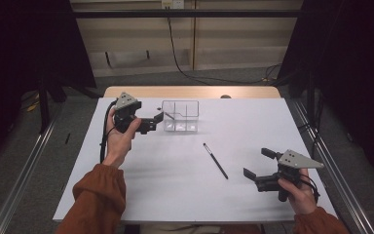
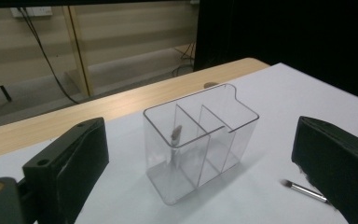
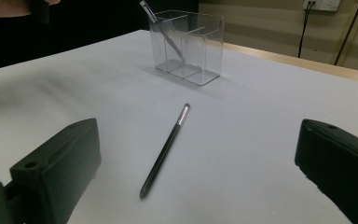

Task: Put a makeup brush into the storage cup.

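A white sheet [image 1: 175, 170] covers the light wooden table [image 1: 190, 91]. Behind it runs a beige wall panel [image 1: 243, 34] with a black cable [image 1: 175, 53] hanging from a wall socket [image 1: 172, 4]. Metal rails [image 1: 19, 180] flank the table on grey floor [image 1: 9, 141].

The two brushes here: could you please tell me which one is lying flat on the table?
The long dark brush near the right hand-held gripper lies flat; the other brush leans inside the clear organizer.
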Demonstrator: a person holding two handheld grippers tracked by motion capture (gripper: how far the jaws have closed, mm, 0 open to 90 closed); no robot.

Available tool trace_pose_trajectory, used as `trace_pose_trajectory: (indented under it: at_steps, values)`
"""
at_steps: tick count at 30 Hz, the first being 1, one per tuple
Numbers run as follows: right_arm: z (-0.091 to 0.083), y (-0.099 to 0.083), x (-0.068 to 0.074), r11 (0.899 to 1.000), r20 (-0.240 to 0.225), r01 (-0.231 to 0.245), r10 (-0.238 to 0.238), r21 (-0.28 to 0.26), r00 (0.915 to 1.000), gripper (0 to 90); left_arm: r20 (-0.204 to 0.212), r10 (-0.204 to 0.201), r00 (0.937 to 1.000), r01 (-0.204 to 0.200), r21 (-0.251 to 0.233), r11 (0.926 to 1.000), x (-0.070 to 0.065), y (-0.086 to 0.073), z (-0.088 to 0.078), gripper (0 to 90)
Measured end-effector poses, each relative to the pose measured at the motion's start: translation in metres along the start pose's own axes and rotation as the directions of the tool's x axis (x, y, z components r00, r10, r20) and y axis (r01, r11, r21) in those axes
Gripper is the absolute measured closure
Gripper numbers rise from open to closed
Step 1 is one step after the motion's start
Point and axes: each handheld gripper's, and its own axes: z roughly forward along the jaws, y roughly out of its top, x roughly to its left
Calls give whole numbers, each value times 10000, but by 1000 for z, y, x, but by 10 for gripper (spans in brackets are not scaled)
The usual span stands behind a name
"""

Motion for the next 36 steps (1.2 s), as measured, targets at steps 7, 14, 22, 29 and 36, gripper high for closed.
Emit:
trace_pose_trajectory:
  at_steps: [7,14,22,29,36]
  values:
    - [0,0,0,10000,19,12,-12,-22,10000,0,83,79,9999,-79,-109,9999,-1,-8,-20,31]
    - [0,0,0,10000,26,33,-33,-12,10000,0,-11,-34,10000,34,-203,9998,2,-17,-38,28]
    - [1,0,0,10000,-8,72,-72,-63,10000,0,-172,115,9998,-120,-284,9995,1,-26,-55,31]
    - [0,0,0,10000,-16,36,-36,-46,10000,0,-471,8,9989,-21,-260,9997,0,-37,-73,26]
    - [0,0,0,10000,36,44,-44,-19,10000,0,-836,-60,9965,24,-433,9991,3,-54,-88,26]
